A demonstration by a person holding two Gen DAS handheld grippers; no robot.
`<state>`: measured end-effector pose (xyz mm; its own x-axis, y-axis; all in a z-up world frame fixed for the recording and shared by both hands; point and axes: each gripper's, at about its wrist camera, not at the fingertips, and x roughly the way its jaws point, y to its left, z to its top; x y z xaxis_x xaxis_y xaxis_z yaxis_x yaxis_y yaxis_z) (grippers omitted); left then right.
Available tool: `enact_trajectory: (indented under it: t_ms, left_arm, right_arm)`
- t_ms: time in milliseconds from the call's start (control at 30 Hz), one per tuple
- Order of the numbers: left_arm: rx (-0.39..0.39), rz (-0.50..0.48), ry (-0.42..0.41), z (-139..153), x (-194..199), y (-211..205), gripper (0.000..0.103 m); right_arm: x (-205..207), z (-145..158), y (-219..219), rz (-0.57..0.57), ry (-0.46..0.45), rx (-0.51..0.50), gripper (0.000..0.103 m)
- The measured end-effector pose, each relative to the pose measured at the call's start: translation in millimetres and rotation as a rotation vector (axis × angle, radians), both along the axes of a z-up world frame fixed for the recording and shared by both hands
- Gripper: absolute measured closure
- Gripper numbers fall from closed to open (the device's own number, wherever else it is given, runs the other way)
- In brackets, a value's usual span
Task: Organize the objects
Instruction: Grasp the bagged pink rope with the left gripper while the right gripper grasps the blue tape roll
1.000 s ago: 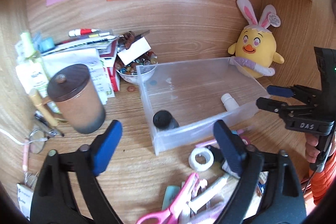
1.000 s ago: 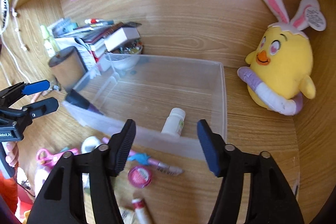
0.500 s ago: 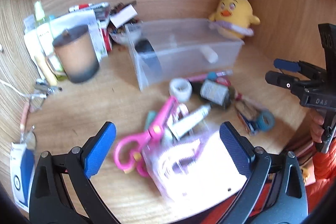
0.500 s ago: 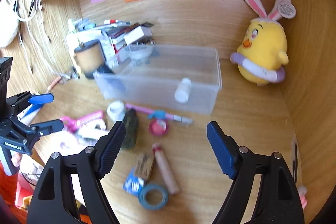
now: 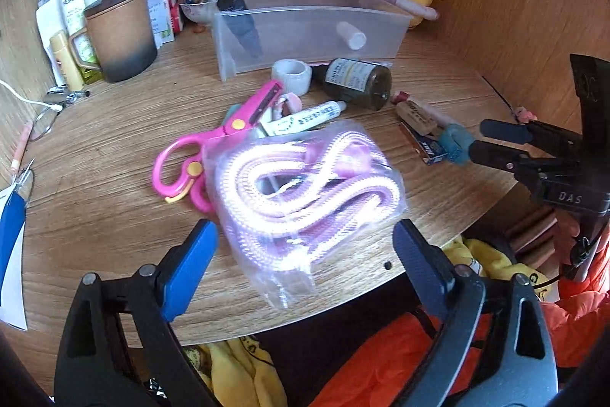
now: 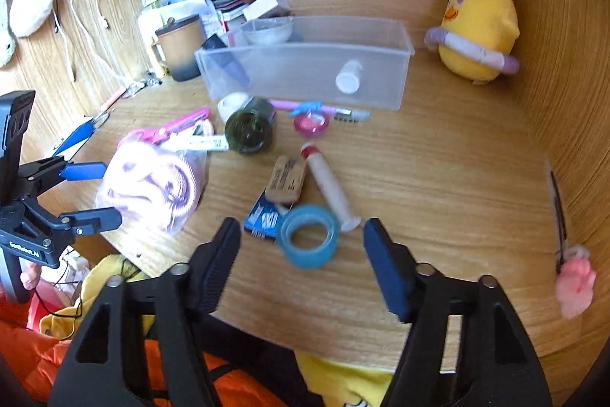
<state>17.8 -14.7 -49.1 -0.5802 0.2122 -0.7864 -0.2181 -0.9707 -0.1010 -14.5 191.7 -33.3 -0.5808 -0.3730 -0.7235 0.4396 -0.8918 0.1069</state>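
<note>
Both claws have pulled back from the clear plastic bin (image 5: 309, 25), jaws wide, holding nothing. Left gripper (image 5: 305, 266) now frames the bagged pink cord (image 5: 305, 185) at centre frame; right gripper (image 6: 301, 266) frames the blue tape ring (image 6: 308, 235). Next pickups, probably.

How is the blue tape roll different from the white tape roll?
The blue tape roll is see-through blue; the white tape roll is solid white. The blue one lies near the desk's front edge, just ahead of the right gripper; the white one sits farther back, right by the clear bin. The blue one touches a blue packet; the white one sits against a dark bottle. Both are rings with open middles.
</note>
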Motion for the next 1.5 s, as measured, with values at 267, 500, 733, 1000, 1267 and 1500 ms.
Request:
enact_trajectory:
  t_ms: [267,500,733,1000,1267,1500]
  left_arm:
    - [-0.017,-0.121,0.011,4,9,39,0.023]
    - [-0.080,-0.106,0.041,14,-8,32,0.019]
    - [-0.164,-0.235,0.063,10,-29,53,0.007]
    - [-0.264,-0.307,0.034,-14,-43,70,0.014]
    - [-0.213,-0.324,0.028,-15,-41,68,0.032]
    - [-0.169,-0.251,0.043,-14,-38,62,0.037]
  right_arm:
    - [-1,-10,7,-0.035,-0.022,0.008,0.056]
    - [-6,-16,6,-0.033,-0.043,0.004,0.056]
    - [-12,-18,3,-0.032,-0.049,-0.006,0.056]
    - [-16,-17,-2,-0.024,-0.034,0.009,0.059]
    - [-18,-17,-7,-0.018,-0.016,0.027,0.066]
    - [-13,-12,-3,-0.024,-0.001,0.021,0.066]
